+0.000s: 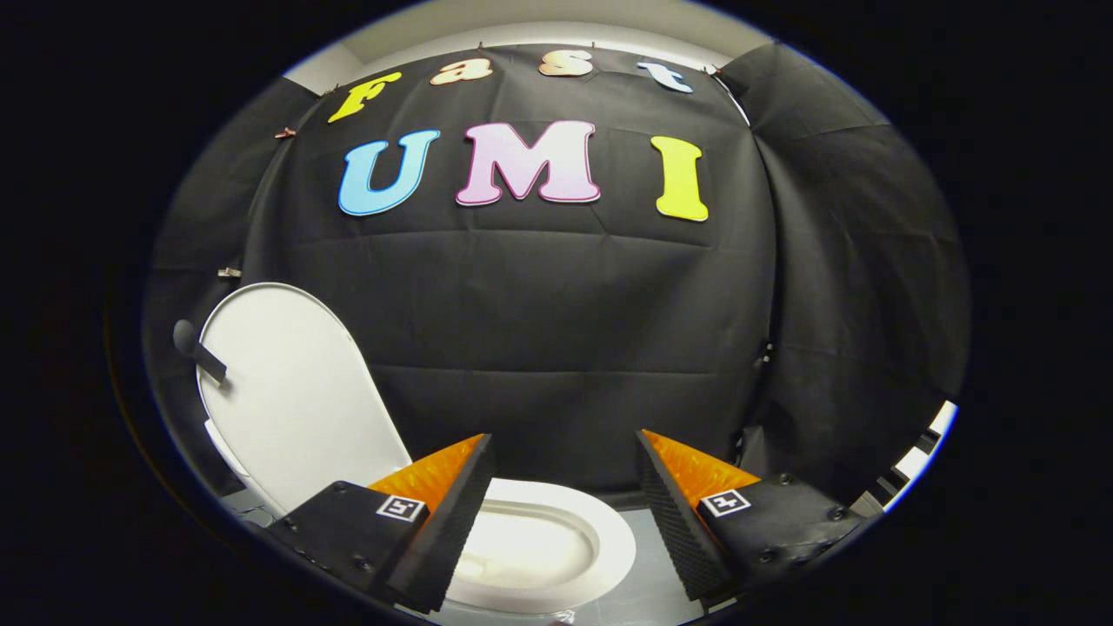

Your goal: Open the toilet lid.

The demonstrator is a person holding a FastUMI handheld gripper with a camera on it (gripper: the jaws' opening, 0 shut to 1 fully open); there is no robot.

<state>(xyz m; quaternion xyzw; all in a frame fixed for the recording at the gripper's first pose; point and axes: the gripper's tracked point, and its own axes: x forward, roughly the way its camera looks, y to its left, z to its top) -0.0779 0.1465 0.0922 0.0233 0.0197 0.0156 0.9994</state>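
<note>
We found the lid (291,391) already raised, standing upright behind the bowl (556,543), off beyond our left finger. Our claw (563,513) was wide open above the bowl, holding nothing. We judged the task essentially done.

The claw (563,452) stands open with nothing between its fingers — free air ahead up to the black cloth wall (556,330). The raised toilet lid (296,391) blocks the left side; below, the open bowl rim (609,539) lies unobstructed.
</note>
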